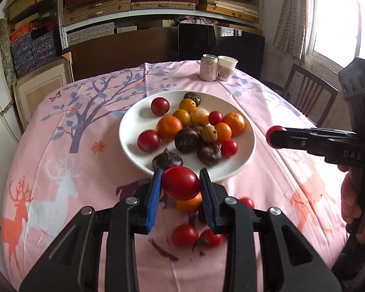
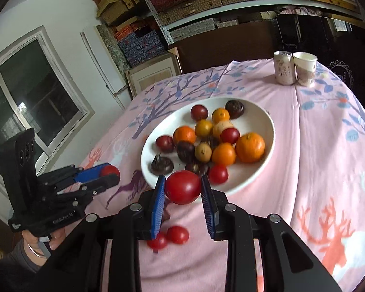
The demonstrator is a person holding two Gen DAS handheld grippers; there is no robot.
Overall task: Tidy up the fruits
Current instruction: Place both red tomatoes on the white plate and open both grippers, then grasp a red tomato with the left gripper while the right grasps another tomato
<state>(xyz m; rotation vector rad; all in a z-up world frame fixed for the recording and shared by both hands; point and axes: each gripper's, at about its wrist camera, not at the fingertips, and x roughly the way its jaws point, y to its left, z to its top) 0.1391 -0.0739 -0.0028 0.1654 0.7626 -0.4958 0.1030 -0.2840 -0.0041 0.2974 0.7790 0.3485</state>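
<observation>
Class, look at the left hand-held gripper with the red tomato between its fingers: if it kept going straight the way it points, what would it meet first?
Probably the white plate: its near rim lies just beyond the left hand-held gripper and its tomato, with a dark water chestnut right there. Depth is hard to judge.

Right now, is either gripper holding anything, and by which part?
Both hold fruit: the left gripper pinches a red tomato across its sides, and the right gripper pinches another red tomato likewise.

Both wrist views look steeply down along their tongs, close above the shared white plate (image 1: 133, 131) of fruit.
</observation>
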